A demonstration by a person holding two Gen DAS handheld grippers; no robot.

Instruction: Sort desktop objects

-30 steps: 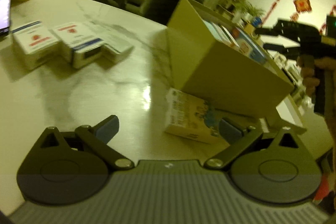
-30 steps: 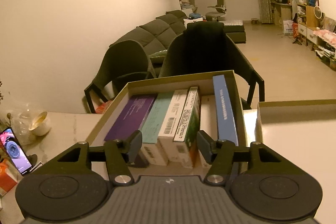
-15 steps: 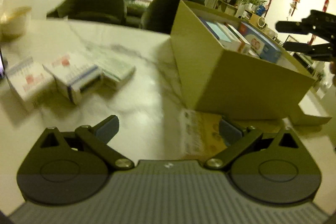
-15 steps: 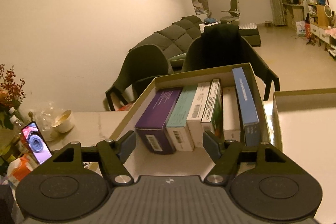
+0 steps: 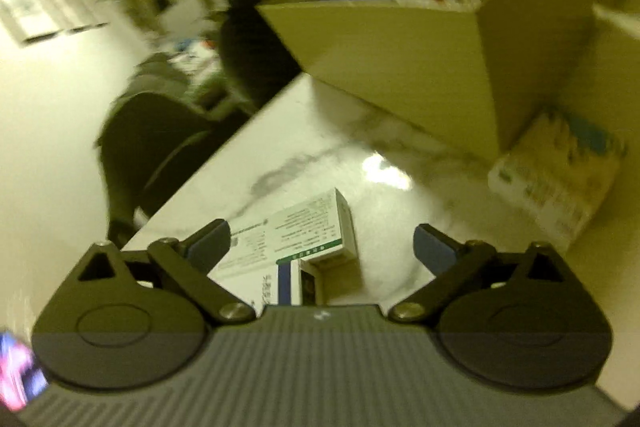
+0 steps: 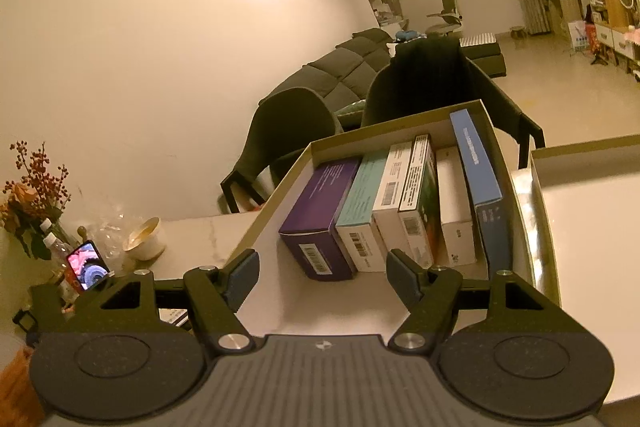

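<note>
In the blurred, tilted left wrist view my left gripper point(image 5: 320, 247) hovers over a white carton with green print point(image 5: 308, 227) on the marble table point(image 5: 384, 211). Its jaws are closing with the carton between them, and the pads stand clear of it. A blue-striped white carton point(image 5: 280, 285) lies just under the gripper. A yellow carton point(image 5: 556, 183) rests against the corner of the tan cardboard box point(image 5: 400, 67). My right gripper point(image 6: 322, 277) is open and empty over the near end of that box point(image 6: 276, 195). Inside, a purple carton point(image 6: 320, 211), a blue carton point(image 6: 476, 163) and several others stand in a row.
The box lid point(image 6: 580, 227) lies to the right of the box. At the table's left stand a bowl point(image 6: 144, 239), a lit phone point(image 6: 86, 265), bottles and a flower vase point(image 6: 32, 195). Dark chairs point(image 6: 296, 131) line the far edge.
The left gripper rolled sharply and swung from the yellow carton over to the white cartons. The right gripper drew back from the row in the box and its jaws widened.
</note>
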